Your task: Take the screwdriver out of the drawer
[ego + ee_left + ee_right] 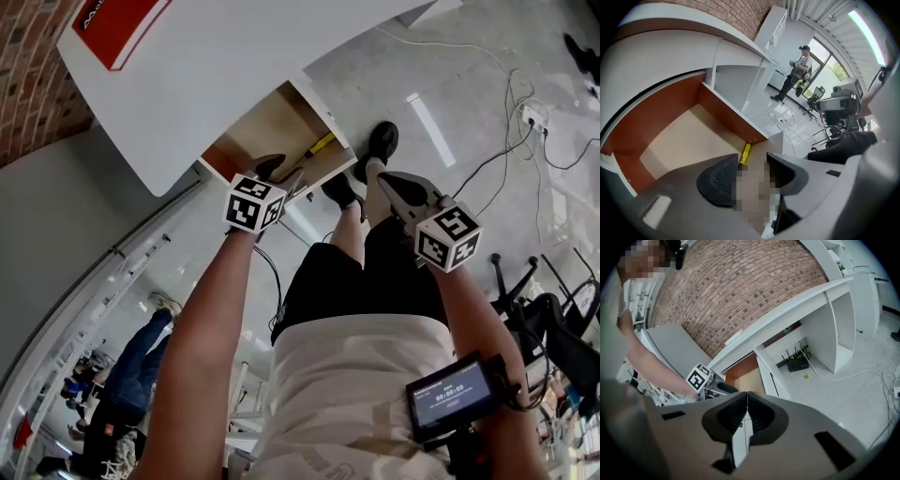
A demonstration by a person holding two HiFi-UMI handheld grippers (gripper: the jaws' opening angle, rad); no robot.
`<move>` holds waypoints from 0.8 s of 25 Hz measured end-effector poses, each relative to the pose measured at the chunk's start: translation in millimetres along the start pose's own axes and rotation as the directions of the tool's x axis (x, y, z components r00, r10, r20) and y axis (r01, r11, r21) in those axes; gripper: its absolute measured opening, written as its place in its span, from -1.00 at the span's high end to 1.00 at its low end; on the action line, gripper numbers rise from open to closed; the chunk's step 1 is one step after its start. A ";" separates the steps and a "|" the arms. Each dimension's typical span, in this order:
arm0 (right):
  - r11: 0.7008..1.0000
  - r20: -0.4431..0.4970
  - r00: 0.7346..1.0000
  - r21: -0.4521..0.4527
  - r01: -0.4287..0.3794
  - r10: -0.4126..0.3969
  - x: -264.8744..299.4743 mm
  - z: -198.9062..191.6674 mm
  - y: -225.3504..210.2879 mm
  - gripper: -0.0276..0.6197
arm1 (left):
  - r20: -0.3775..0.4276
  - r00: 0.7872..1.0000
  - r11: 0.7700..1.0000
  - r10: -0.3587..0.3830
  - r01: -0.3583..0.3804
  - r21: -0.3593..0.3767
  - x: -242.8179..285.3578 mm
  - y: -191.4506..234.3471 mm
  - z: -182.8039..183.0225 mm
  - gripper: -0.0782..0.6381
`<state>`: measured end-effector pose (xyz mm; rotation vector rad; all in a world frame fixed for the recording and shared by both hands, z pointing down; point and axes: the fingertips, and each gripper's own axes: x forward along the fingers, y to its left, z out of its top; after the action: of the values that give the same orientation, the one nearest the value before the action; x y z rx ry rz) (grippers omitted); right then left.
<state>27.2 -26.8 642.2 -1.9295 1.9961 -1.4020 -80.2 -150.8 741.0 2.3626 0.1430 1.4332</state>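
The left gripper (752, 165) hangs over the open drawer (679, 136), its jaws spread wide and pinching nothing; the yellow-handled screwdriver (746, 153) lies on the drawer floor in a right-hand corner, just beyond the jaw tips; the right gripper (747, 409) hovers to the right, outside the drawer, its jaws pressed together and empty; the drawer juts from under a white desk (206, 84).

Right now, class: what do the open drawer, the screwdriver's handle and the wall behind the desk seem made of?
Drawer: likely laminated board; matte beige floor, flat red-brown sides.
Screwdriver handle: probably plastic; smooth, bright yellow.
Wall: brick, or brick facing; rough reddish courses, pale mortar lines.
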 end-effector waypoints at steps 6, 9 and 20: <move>0.999 0.027 0.999 0.025 0.022 -0.023 -2.6 -7.5 -11.6 0.90 | -0.024 1.000 0.999 -0.009 0.010 0.031 16.4 5.5 -4.6 0.23; 0.999 0.035 0.999 0.040 0.029 -0.030 -2.6 -15.9 -15.8 0.90 | -0.035 0.999 0.999 -0.023 0.024 0.037 26.3 7.0 -3.7 0.23; 0.995 0.050 0.997 0.084 0.047 -0.051 -2.6 -26.3 -33.5 0.90 | -0.123 0.990 0.988 -0.071 0.086 0.125 65.2 0.9 7.0 0.24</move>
<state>38.8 -4.1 676.5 -1.9720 1.8498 -1.4057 -43.1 -135.5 792.9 2.3437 0.3677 1.5696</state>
